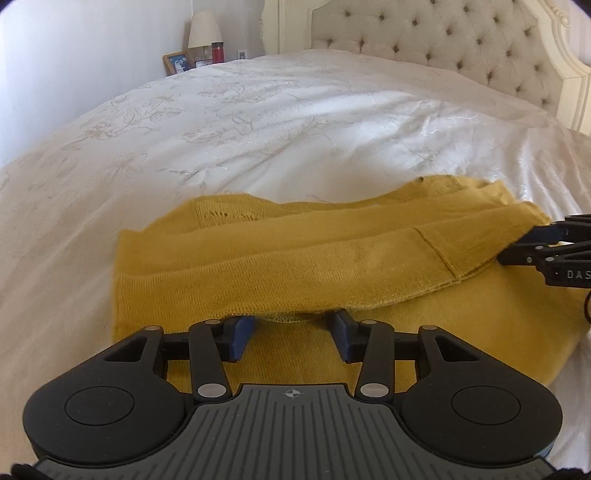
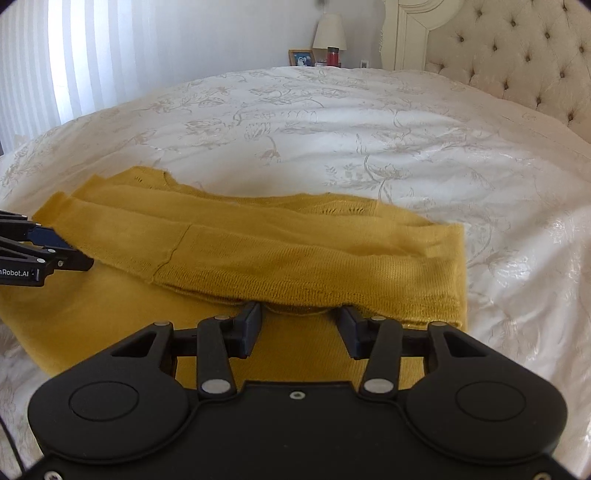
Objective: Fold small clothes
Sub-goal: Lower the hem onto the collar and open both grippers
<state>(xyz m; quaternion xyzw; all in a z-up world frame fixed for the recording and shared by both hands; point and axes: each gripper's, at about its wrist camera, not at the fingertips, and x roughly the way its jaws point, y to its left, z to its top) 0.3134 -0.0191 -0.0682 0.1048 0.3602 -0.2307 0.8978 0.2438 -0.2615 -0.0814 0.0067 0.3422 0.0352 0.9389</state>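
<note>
Item: one mustard-yellow knit sweater, lying on the white bed cover near my side of the bed.

Condition: partly folded. A long band of the knit, with a seam across it, lies turned over along the far part of the body, making a doubled layer. Its near edge, a ribbed hem, sits just ahead of both my grippers. The near part of the sweater lies in a single flat layer beneath the grippers. The far edge shows an openwork pattern and looks a little uneven.

Left gripper: jaws spread apart, holding nothing; the blue fingertips touch or slip just under the hem of the folded band. In the right wrist view the same gripper sits at the left end of the band.

Right gripper: jaws likewise spread, empty, tips at the hem toward the sweater's right end.

Progress, my estimate: one lengthwise fold is laid; at least one more fold across is needed to make a compact bundle. With both grippers released at the hem, I judge I am either letting go of the fold just laid or about to pinch this edge for the next.

Surroundings: tufted headboard; beyond the bed a lamp, a picture frame and a red bottle.
</note>
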